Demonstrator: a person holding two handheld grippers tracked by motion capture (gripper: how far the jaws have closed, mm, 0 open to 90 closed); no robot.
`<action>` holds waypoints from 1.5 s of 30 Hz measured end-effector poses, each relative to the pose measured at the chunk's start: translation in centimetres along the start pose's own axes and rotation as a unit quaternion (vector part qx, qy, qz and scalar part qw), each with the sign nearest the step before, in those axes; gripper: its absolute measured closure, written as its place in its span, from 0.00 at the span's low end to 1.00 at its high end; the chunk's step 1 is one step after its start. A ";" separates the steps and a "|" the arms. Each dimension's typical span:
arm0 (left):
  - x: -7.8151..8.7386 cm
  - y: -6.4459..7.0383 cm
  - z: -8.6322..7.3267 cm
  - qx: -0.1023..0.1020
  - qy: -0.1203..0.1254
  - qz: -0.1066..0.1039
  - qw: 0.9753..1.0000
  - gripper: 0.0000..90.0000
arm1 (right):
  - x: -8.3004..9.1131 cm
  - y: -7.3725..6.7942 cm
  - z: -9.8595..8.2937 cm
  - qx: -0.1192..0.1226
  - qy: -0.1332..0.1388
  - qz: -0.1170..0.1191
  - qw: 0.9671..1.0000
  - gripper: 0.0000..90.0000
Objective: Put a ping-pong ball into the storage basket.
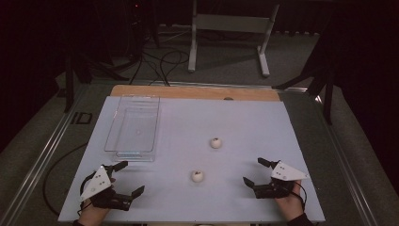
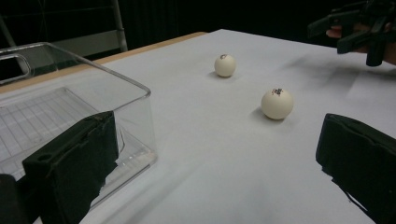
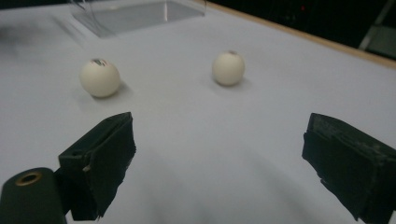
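While tongs (image 1: 258,172) gape, balls (image 1: 197,176) untouched.

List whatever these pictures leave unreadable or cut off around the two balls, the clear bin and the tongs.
- Dark mark on the near ball: too small and blurred to read in every view.
- Mark on the far ball: the same.
- Clear bin: cut off by the top edge in the right gripper view; its near wall is partly hidden by a jaw in the left gripper view.
- Left tongs and right tongs: the hands holding them are cut off by the bottom edge of the high view.

Two white balls (image 1: 198,176) (image 1: 215,142) rest apart on the table.
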State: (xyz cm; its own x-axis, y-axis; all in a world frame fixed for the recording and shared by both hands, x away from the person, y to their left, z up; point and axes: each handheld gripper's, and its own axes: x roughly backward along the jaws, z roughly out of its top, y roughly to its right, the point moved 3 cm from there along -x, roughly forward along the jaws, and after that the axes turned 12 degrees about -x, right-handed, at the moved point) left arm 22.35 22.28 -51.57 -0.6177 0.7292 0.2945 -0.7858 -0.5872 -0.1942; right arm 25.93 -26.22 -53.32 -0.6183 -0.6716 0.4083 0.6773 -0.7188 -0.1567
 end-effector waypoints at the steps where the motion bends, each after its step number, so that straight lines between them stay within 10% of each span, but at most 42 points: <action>1: 0.0 0.0 0.0 -0.002 0.000 0.000 1.000 0.00 | -0.1 0.0 -0.1 -0.003 -0.001 0.000 1.000 0.10; 45: -0.5 -0.7 -0.2 0.046 -0.032 -0.010 0.998 0.00 | -0.6 -0.3 0.1 0.033 0.005 -0.031 0.999 0.10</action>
State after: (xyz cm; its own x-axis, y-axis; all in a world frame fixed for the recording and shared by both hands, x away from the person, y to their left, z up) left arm 23.14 22.41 -51.80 -0.5969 0.7183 0.3575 -0.7895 -0.6052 -0.1020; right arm 26.15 -25.61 -53.46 -0.6637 -0.6283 0.4059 0.6622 -0.7459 -0.0717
